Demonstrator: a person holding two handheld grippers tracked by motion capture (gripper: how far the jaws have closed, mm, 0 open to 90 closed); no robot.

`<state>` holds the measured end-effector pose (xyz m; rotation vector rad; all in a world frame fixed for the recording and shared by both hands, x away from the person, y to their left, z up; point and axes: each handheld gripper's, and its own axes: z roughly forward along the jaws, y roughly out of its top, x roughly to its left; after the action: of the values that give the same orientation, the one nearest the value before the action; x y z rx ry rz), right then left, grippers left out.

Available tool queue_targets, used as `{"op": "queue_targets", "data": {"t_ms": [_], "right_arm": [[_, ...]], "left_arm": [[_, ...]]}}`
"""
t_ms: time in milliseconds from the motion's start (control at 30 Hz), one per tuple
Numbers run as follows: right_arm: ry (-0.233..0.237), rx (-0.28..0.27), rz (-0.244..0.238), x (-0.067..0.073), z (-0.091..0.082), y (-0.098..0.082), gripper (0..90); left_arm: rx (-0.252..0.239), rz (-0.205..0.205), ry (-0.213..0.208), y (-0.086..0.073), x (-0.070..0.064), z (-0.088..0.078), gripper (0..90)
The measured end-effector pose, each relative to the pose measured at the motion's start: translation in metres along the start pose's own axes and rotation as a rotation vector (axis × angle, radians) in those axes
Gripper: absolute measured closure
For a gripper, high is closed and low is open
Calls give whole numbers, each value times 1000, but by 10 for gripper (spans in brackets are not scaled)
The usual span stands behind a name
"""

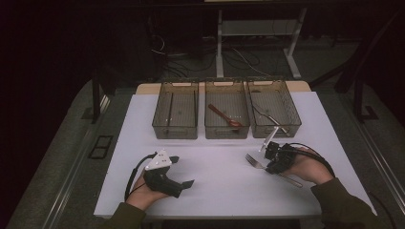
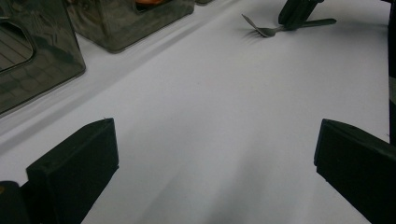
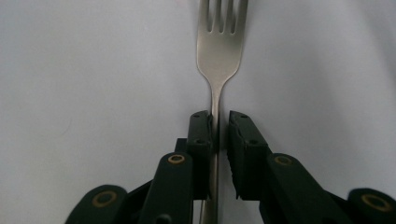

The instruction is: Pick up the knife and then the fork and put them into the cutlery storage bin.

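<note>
The right gripper (image 3: 219, 128) clasps a fork (image 3: 219, 46) by its neck near the counter's (image 1: 215, 191) right edge. Its tines point toward the far left, handle toward the near right corner. The left gripper (image 2: 215, 163) rests released.

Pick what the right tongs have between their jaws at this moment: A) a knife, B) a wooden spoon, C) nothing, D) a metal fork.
D: in the right gripper view, the right tongs sit on either side of the neck of the metal fork, whose tines point away over the white table.
</note>
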<state>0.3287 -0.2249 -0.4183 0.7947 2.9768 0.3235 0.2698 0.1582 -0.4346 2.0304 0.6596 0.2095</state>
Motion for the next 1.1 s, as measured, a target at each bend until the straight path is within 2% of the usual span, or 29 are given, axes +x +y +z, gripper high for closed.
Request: {"op": "queue_targets", "data": {"t_ms": [67, 100, 267, 600, 733, 767, 867, 933, 1100], "right_arm": [[-6, 16, -18, 0, 2, 1, 780], [5, 20, -7, 1, 2, 2, 784], [-4, 45, -22, 2, 2, 6, 814], [-5, 40, -2, 1, 2, 4, 842], [15, 17, 16, -1, 2, 2, 843], [2, 15, 10, -3, 1, 1, 843], [9, -5, 30, -6, -1, -2, 843], [15, -28, 34, -8, -3, -4, 843], [2, -97, 81, -13, -12, -10, 843]], "left_arm": [[0, -1, 0, 0, 0, 0, 0], [0, 0, 0, 0, 0, 0, 0], [-1, -1, -2, 0, 0, 0, 0], [0, -1, -4, 0, -1, 1, 0], [1, 0, -5, 0, -1, 1, 0], [1, 0, -5, 0, -1, 1, 0], [2, -1, -5, -1, -1, 1, 0], [2, -2, -5, -1, 0, 1, 0], [2, -1, -5, -1, -1, 0, 0]]}}
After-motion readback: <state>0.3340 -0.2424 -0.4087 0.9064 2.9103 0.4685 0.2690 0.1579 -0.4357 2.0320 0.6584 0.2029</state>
